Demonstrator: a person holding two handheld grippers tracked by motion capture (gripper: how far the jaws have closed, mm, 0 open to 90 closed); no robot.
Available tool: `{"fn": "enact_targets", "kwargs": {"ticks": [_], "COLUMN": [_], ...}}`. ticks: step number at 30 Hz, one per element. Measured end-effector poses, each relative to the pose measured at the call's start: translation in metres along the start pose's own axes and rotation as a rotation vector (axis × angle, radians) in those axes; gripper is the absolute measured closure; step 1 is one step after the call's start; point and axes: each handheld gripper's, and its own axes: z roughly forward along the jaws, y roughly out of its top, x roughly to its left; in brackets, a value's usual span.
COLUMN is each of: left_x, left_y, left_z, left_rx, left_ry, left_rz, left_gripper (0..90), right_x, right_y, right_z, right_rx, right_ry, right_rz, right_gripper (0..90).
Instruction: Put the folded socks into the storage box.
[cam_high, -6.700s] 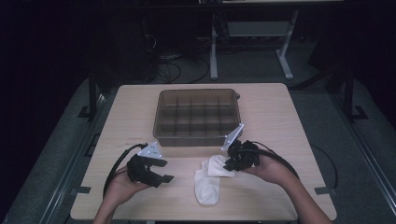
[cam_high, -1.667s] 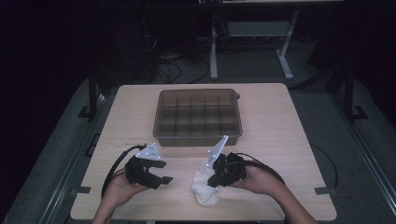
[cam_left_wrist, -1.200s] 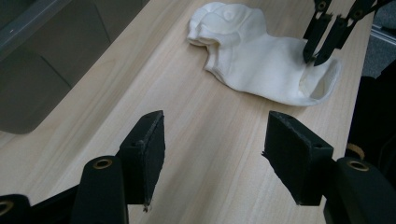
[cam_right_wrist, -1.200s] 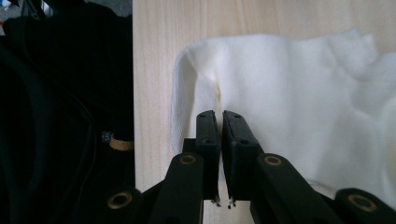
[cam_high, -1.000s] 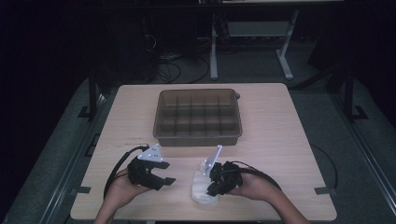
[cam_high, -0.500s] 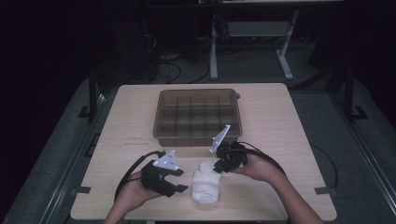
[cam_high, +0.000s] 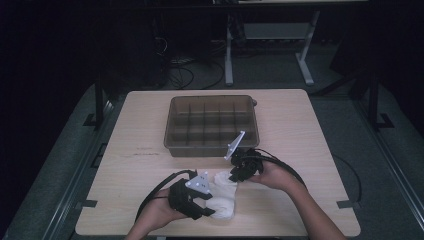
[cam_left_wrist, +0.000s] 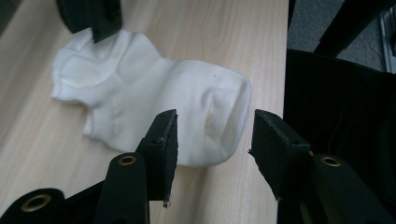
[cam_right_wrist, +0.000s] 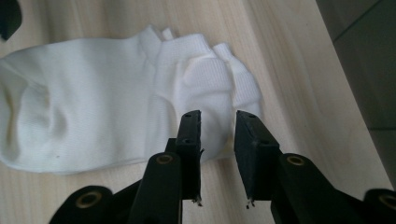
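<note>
A white sock (cam_high: 223, 199) lies folded on the wooden table (cam_high: 300, 130) near its front edge. My left gripper (cam_high: 208, 208) is at the sock's rounded, bulging end (cam_left_wrist: 210, 112). Its jaws stand open on either side of that end and have just been closing; the pads (cam_left_wrist: 163, 140) do not press it. My right gripper (cam_high: 233, 177) hovers at the cuff end (cam_right_wrist: 205, 70). Its jaws have just been opening and now stand a narrow gap apart, with the sock's edge showing between them. The right gripper's jaw tip (cam_left_wrist: 93, 18) shows in the left gripper view.
A brown plastic tray (cam_high: 170, 125) divided into several empty compartments stands in the middle of the table, just behind the right gripper. The table's front edge (cam_high: 280, 232) is close below the sock. Cables trail from both grippers. Dark floor surrounds the table.
My left hand slid right to the sock's near end and its jaws narrowed. The right gripper drew back up and right off the sock, with its jaws parting.
</note>
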Motion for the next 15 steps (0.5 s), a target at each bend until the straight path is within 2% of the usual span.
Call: {"fn": "enact_targets", "kwargs": {"ticks": [6, 11, 15], "left_x": [-0.002, -0.002, -0.001], "left_y": [0.002, 0.001, 0.000], "left_z": [0.011, 0.018, 0.021], "left_rx": [0.027, 0.042, 0.055], "left_ry": [-0.037, -0.049, -0.057], "left_rz": [0.023, 0.029, 0.042], "left_gripper": [55.4, 61.0, 69.1], "right_x": [-0.003, -0.004, -0.003], "right_y": [-0.001, -0.002, -0.003], "right_z": [0.008, 0.013, 0.014], "right_rx": [0.021, 0.031, 0.036], "right_ry": [0.007, 0.021, 0.016], "right_rz": [0.009, 0.013, -0.001], "right_gripper": [70.5, 77.7, 84.6]}}
